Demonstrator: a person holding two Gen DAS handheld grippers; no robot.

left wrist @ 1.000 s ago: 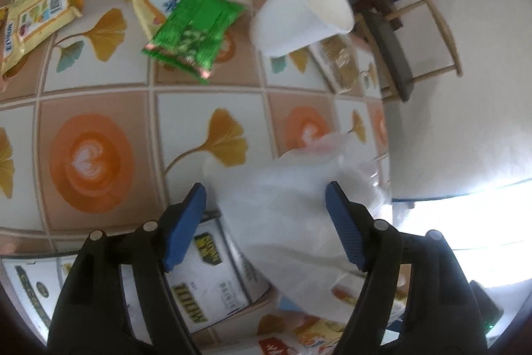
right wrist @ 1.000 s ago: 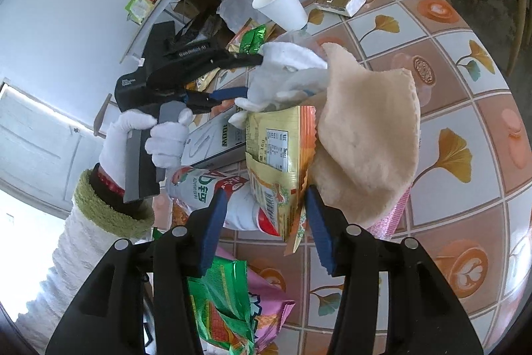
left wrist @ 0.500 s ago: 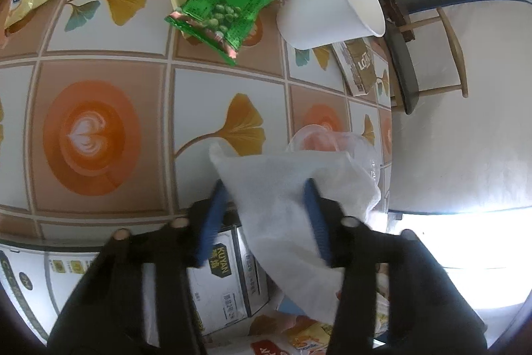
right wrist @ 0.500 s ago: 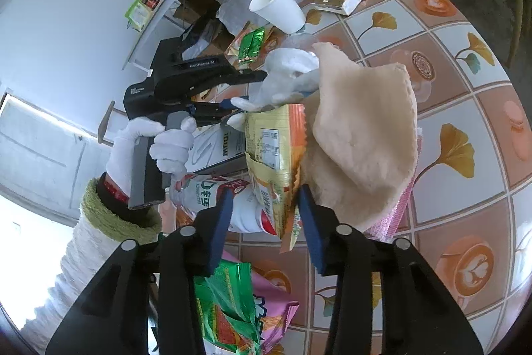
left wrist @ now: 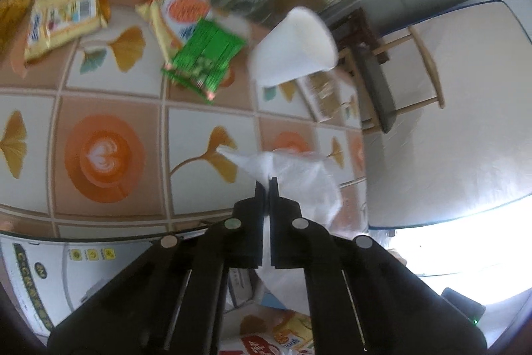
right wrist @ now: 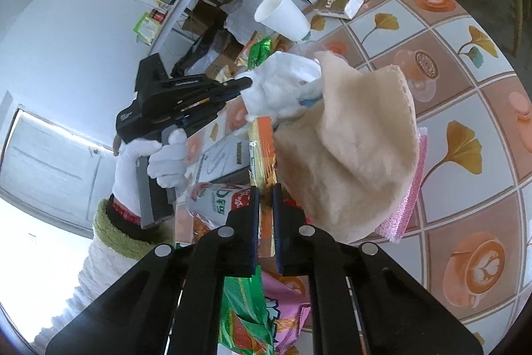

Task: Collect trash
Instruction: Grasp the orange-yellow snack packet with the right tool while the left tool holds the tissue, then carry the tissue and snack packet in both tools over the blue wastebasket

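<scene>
The left gripper [left wrist: 266, 182] has its jaws pressed together on a thin fold of white tissue [left wrist: 299, 178], having just closed on it; the rest of the tissue billows out to the right of the fingertips, above the tiled table [left wrist: 206, 118]. Taking that tissue as the landmark, a white paper cup [left wrist: 292, 50] lies on its side beyond it, toward the far edge of the table, with a green snack packet [left wrist: 202, 59] to the cup's left, resting partly on an orange-and-yellow packet [left wrist: 176, 15]. Further left again lies a yellow packet [left wrist: 63, 19]. Nearer than the tissue, under the gripper's body, is a white carton [left wrist: 50, 271]. The right gripper [right wrist: 266, 192] has also just closed, its blue pads nipping the lower edge of a yellow-and-orange wrapper [right wrist: 262, 142] that stands up between them. In the right wrist view the tissue [right wrist: 282, 82] sits beyond that wrapper, pinched at the tip of the left gripper [right wrist: 246, 84], which a white-gloved hand [right wrist: 156, 158] holds. Just right of the tissue a beige cloth [right wrist: 352, 148] hangs in folds over a pink cloth [right wrist: 409, 195], and a small brown box [right wrist: 339, 2] lies beyond the tissue, right of the cup [right wrist: 282, 15].
</scene>
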